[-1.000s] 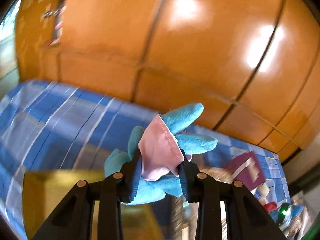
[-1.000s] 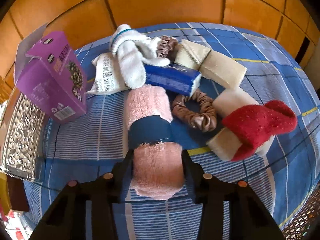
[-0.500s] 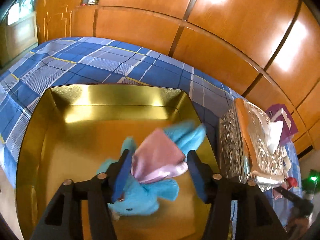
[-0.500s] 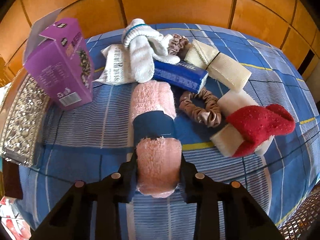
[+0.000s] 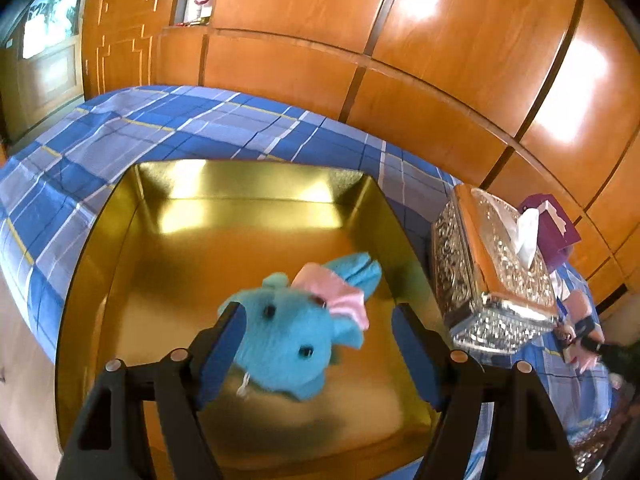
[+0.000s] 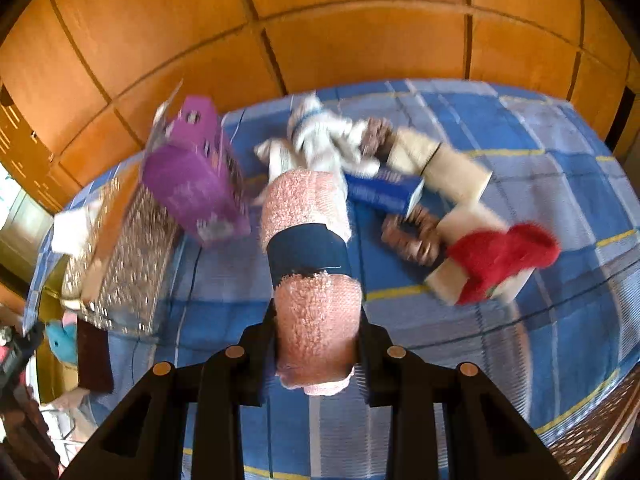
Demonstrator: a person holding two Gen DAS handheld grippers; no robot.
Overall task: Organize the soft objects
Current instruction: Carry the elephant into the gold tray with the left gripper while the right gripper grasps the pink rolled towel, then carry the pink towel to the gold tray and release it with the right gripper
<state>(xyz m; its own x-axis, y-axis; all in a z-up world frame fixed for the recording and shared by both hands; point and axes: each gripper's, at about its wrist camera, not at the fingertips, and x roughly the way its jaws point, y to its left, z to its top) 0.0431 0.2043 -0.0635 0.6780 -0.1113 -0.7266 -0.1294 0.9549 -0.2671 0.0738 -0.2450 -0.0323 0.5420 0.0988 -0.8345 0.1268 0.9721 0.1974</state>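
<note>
A blue plush toy (image 5: 288,344) with a pink ear lies in the gold tray (image 5: 248,184). My left gripper (image 5: 318,320) hangs over it, jaws opening. The toy sits between the jaws, close against the left pad and well clear of the right pad. In the right wrist view my right gripper (image 6: 318,314) is shut on the near end of a rolled pink towel (image 6: 304,200) with a navy band. The roll is lifted off the blue plaid bedsheet (image 6: 540,184). The plush (image 6: 62,340) also shows small at the far left of that view.
A silver tissue box (image 5: 496,280) stands right of the tray. On the sheet lie a purple carton (image 6: 196,196), white socks (image 6: 320,136), a blue packet (image 6: 384,192), a brown scrunchie (image 6: 408,236), beige rolls (image 6: 448,168) and a red sock (image 6: 504,256). Wooden wardrobe doors rise behind.
My left gripper came down over the gold tray and spread its jaws, letting the plush drop in. My right gripper closed on the pink towel roll and raised it.
</note>
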